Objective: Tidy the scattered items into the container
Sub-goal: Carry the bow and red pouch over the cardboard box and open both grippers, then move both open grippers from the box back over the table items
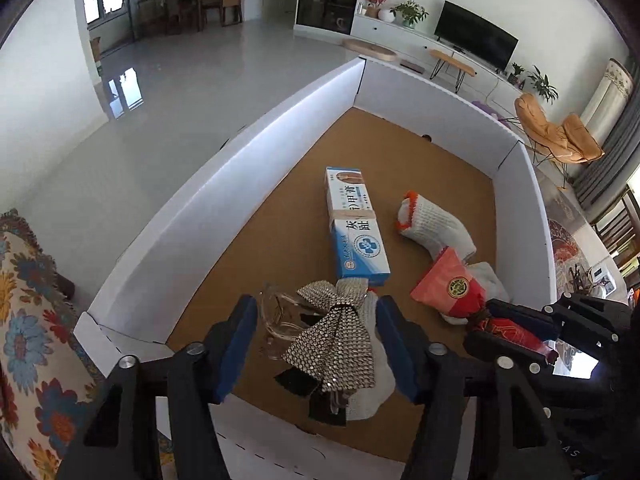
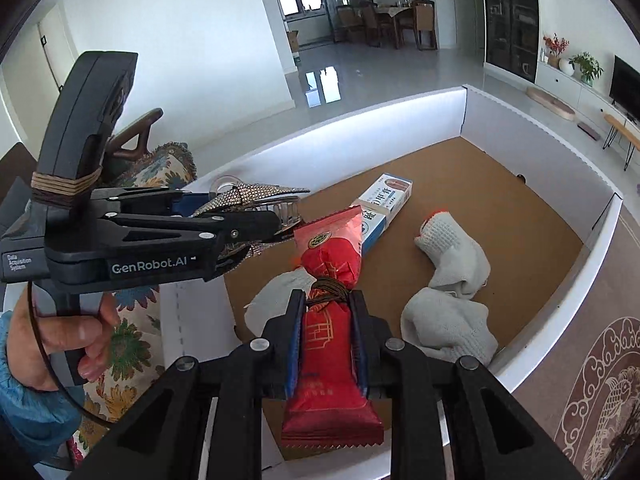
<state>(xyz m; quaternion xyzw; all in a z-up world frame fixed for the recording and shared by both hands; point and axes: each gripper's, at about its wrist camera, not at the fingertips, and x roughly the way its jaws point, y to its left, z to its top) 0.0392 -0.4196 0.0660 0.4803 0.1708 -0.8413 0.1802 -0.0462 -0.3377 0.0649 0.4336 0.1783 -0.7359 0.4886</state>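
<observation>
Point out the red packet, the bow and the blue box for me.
red packet (image 2: 326, 344): right wrist view, wrapper body between the fingers.
bow (image 1: 340, 326): left wrist view, upper tail just below the knot.
blue box (image 1: 358, 226): left wrist view, top face.

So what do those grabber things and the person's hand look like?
Both grippers, left and right, are black plastic with blue finger pads and silver screws. The left one says GenRobot.AI in white, has brown bands on its handle and a thin black cable. The hand is bare, with a blue sleeve.

Box (image 1: 357, 224) lies in tray (image 1: 224, 184), glove (image 1: 436, 224) right (just beside).
</observation>
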